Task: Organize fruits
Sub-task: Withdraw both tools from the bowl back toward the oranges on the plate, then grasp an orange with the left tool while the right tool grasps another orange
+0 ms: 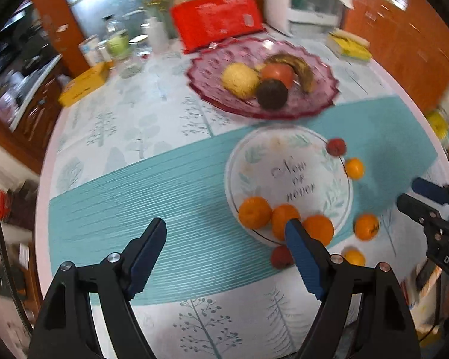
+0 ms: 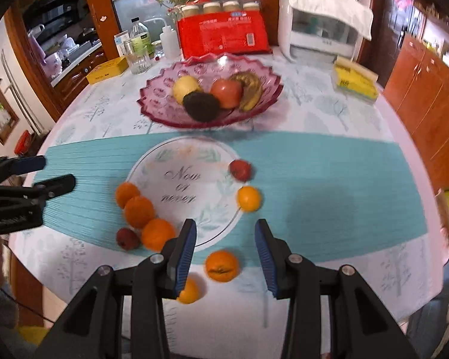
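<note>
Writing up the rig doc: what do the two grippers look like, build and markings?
Both match. The left gripper and right gripper have matte black angular frames with triangular cut-outs, silver pivot bolts and two fingers faced with ribbed blue pads. The right gripper's body carries white lettering, partly cut off in the left view; the left one's is too blurred to read. A thin black cable runs beside the left gripper.

In the left wrist view the left gripper's [image 1: 226, 229] right finger hides part of the middle orange [image 1: 281, 220], and the pink bowl [image 1: 221, 101] is motion-blurred.
</note>
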### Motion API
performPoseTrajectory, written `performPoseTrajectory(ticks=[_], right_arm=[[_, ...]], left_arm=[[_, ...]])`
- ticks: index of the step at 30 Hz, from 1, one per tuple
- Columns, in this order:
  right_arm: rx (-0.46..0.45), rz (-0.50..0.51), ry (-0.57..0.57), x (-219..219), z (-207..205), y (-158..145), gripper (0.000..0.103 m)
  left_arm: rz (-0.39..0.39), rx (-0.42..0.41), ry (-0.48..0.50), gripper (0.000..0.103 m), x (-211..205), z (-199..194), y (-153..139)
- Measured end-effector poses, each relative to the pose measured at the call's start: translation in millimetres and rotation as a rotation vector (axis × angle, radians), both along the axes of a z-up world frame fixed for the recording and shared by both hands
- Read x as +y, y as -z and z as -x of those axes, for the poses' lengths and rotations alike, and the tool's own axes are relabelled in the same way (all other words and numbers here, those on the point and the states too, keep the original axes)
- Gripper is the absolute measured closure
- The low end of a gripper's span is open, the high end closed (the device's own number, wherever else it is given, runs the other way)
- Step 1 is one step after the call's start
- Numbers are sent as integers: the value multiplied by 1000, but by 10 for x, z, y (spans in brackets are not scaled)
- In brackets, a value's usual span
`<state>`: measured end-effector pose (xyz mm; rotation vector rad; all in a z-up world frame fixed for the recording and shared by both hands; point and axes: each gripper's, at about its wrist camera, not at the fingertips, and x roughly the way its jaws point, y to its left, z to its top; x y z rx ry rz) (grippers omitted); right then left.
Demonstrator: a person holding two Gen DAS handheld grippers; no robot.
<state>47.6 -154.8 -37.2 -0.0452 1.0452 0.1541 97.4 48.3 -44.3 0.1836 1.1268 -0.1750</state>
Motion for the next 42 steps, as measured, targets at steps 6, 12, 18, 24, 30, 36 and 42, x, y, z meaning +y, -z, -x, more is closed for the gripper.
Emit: performPoseTrajectory(ticks=[6, 12, 18, 24, 30, 36, 42], right_arm=[[41, -32, -7, 268, 24, 173, 62], [125, -48, -8, 548, -10, 503, 62], [189, -81, 27, 690, -96, 753, 62], [222, -129, 65, 706, -180, 906, 59], [217, -137, 95, 696, -238, 957, 56], [209, -166, 114, 644, -249, 977, 57], [192, -121, 124, 668, -220, 958, 58]], left_arm=[[-13, 73, 191, 23, -114, -58, 283], [23, 103, 307, 23, -125, -120, 397], [57, 130, 342, 23, -44, -271, 464], [71, 140, 368, 23, 14, -361, 505], [75, 152, 378, 23, 5, -417, 580], [70, 187, 337, 29, 52, -579, 730], [93, 224, 331, 33, 78, -672, 866]])
